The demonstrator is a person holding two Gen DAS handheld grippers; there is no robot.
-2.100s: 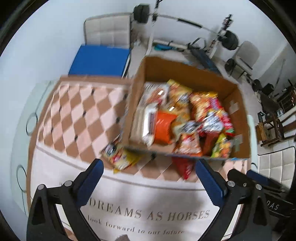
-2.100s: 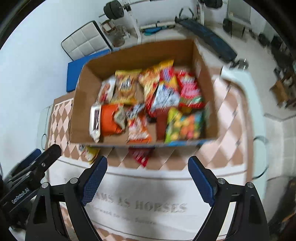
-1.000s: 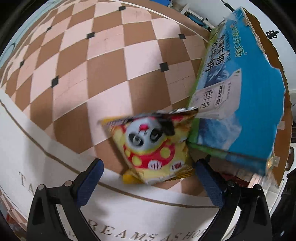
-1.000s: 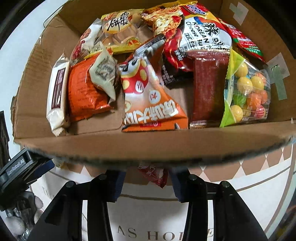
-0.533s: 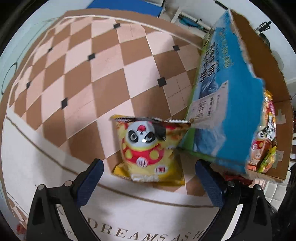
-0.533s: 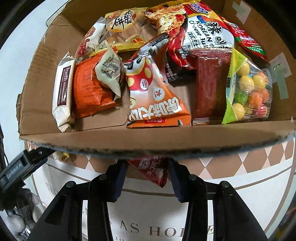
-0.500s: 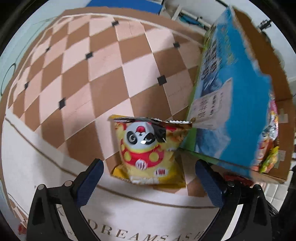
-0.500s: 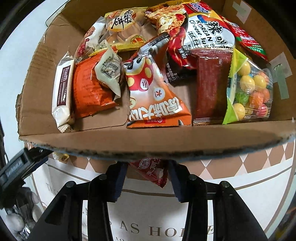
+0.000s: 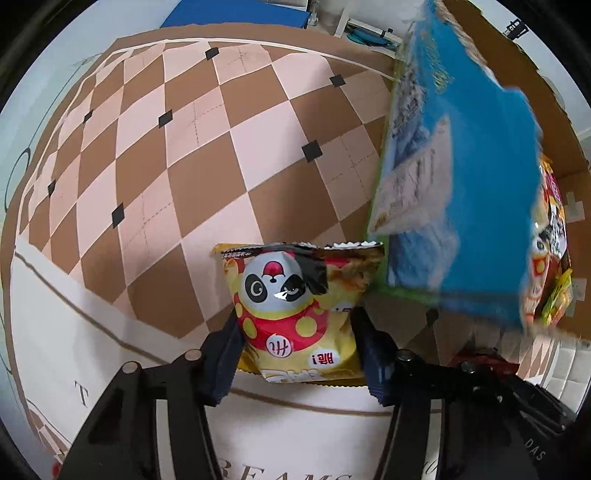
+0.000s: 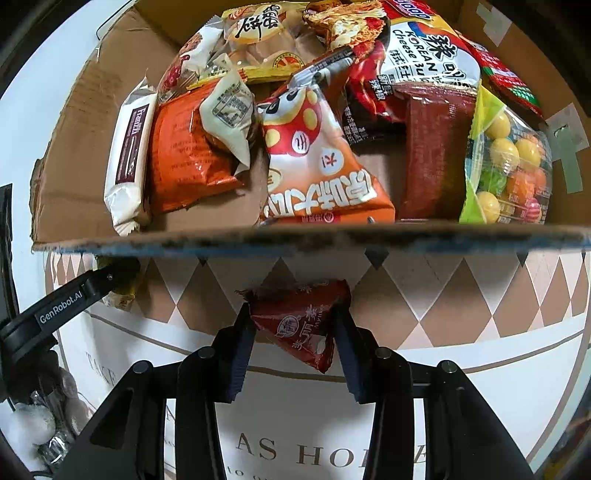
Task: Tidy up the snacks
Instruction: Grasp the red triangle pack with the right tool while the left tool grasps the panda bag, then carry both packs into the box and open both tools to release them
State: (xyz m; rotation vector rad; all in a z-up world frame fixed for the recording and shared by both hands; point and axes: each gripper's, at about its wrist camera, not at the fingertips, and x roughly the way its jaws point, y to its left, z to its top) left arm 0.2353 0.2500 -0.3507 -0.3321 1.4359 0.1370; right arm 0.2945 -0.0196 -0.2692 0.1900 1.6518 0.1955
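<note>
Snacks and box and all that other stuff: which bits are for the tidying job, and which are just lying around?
For the job:
- yellow panda snack bag, left hand-held gripper closing on it
- red snack packet in right hand-held gripper
- cardboard box

Just lying around:
- checkered mat
- blue pad

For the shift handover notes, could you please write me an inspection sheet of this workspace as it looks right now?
Surface: checkered mat, printed lettering.
Job's things: cardboard box full of snacks; yellow panda bag and red packet outside it.
Clutter: nothing seen.
Grippers: left gripper closing, pads against the panda bag; right gripper shut on the red packet.
Cables: nothing seen.
Surroundings: blue pad, pale floor.
</note>
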